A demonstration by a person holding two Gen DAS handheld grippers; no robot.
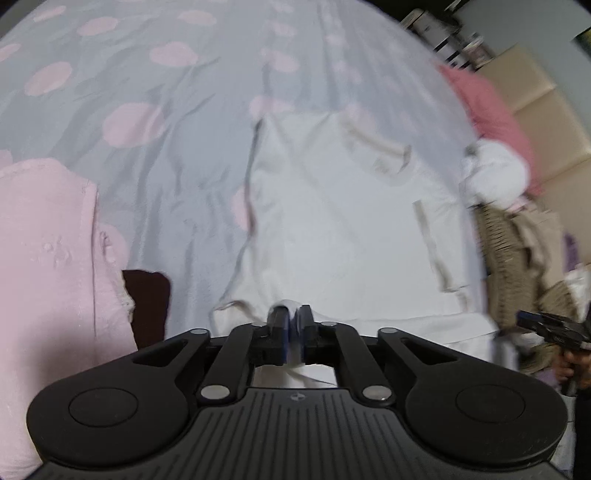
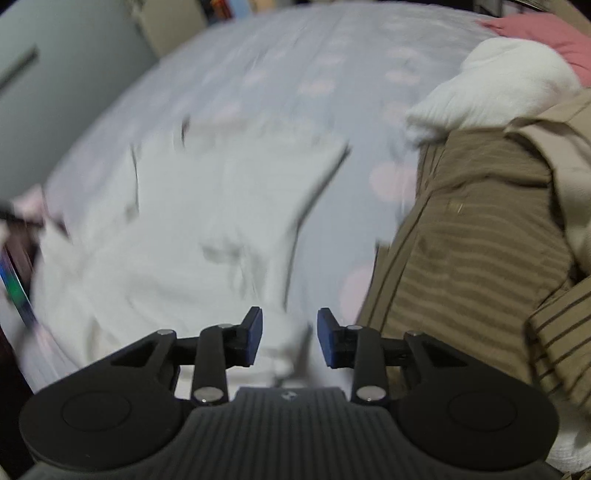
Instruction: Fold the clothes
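Observation:
A white garment lies spread flat on the grey bedsheet with pink spots. My left gripper is at the garment's near edge, with its blue pads nearly together and a fold of the white cloth pinched between them. Far right in the left wrist view, my right gripper shows small, with a hand behind it. In the right wrist view the same white garment is blurred. My right gripper stands open over its near right corner, and the pads do not press on the cloth.
A pink garment lies at the left, with a dark item beside it. A brown striped garment, a white fluffy item and a rose-coloured pillow are piled at the right. Beige furniture stands beyond the bed.

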